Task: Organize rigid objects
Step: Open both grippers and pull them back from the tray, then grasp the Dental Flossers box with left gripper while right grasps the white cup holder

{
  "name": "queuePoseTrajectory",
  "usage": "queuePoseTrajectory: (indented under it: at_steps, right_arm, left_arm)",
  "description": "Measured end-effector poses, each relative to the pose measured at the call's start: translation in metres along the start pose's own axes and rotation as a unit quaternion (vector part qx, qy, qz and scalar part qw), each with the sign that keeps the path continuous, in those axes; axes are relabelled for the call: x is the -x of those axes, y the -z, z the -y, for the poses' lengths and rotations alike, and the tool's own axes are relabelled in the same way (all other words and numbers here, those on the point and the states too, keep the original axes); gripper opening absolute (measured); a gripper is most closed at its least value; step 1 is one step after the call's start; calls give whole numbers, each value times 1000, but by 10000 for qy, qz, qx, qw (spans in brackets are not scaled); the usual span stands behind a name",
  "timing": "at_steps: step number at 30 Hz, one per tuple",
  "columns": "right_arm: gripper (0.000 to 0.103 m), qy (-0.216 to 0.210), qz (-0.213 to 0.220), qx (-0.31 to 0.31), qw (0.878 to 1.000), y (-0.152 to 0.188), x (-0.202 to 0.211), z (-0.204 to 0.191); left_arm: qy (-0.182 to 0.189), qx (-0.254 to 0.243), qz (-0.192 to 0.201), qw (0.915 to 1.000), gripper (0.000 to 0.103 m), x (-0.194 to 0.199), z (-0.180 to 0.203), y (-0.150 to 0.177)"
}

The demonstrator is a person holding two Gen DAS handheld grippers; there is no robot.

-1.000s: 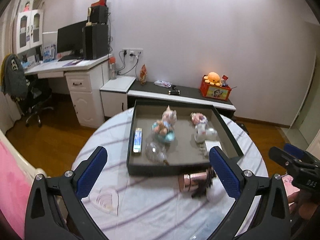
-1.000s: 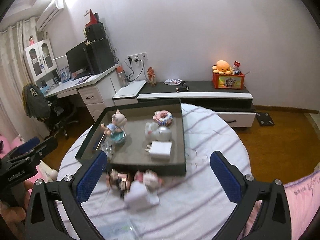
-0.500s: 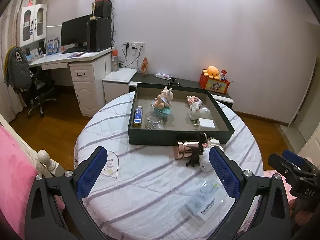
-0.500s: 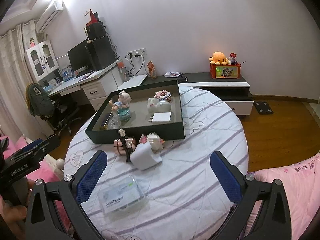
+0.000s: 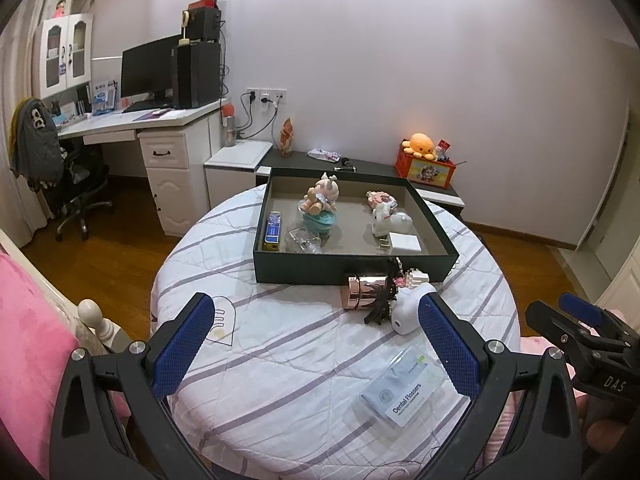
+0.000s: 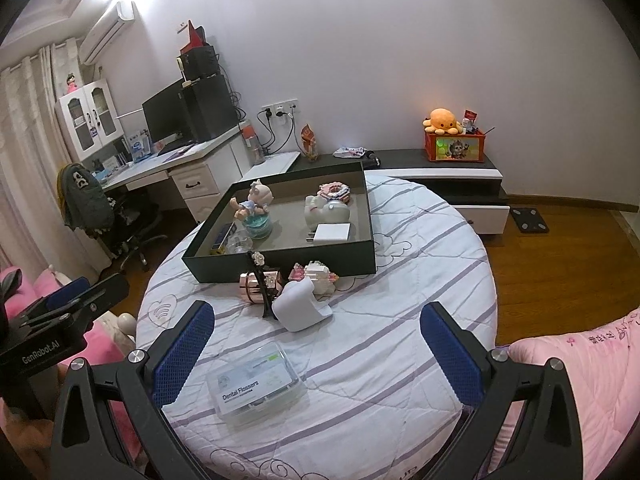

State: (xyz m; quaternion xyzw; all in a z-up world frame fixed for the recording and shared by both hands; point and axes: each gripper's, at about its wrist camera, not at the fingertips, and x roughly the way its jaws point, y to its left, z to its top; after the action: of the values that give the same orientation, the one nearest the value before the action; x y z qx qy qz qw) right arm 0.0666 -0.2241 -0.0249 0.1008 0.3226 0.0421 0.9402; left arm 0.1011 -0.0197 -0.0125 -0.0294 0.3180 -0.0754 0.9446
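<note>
On the round quilted table, the dark tray sits at the far side holding figurines and a white charger. Just near of its front wall lie a rose-gold cylinder, a white holder and, nearer, a dental flosser box. Left gripper and right gripper hover spread wide, holding nothing.

on the round table we see a tray at the far side. in it a boxed item lies at the left, a doll figure mid-back, a charger at the right front. just before the tray's front wall lie a metal cylinder, a brick toy and a rounded device, close together. nearer us, apart from them, lies a flosser box.
</note>
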Motion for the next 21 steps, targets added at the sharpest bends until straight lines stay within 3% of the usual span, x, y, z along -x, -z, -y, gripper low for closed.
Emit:
queuePoseTrajectory:
  at_steps: [10,21]
  right_arm:
    - [103,36,-108,18,9999,-1,-6,0]
    - [103,133,-382,-32,9992,0,-33,13]
  left_arm:
    - [105,-47,-203,9997,103,-12,3,9]
    - [636,-547,-968,9918,103,-57,40,59]
